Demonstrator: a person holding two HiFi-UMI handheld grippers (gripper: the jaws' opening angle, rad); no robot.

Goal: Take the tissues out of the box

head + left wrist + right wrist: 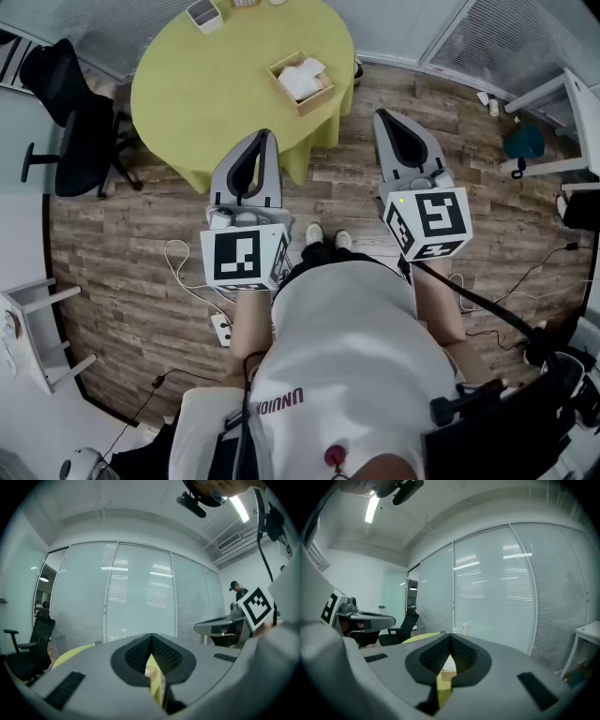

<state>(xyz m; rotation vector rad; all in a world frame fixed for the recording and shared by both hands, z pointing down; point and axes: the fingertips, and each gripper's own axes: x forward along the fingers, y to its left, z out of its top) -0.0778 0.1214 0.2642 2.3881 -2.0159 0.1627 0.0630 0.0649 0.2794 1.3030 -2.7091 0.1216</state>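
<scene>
Ahead, one box [317, 101]; left gripper [266, 137], right gripper [380, 116] closed.

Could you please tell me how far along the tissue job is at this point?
Nothing looks done: the white tissues sit in the open box on the table. In hand: nothing; the left hand-held gripper and right hand-held gripper are shut, empty, short of the table. Still to do: approach, grip and pull out the tissues.
</scene>
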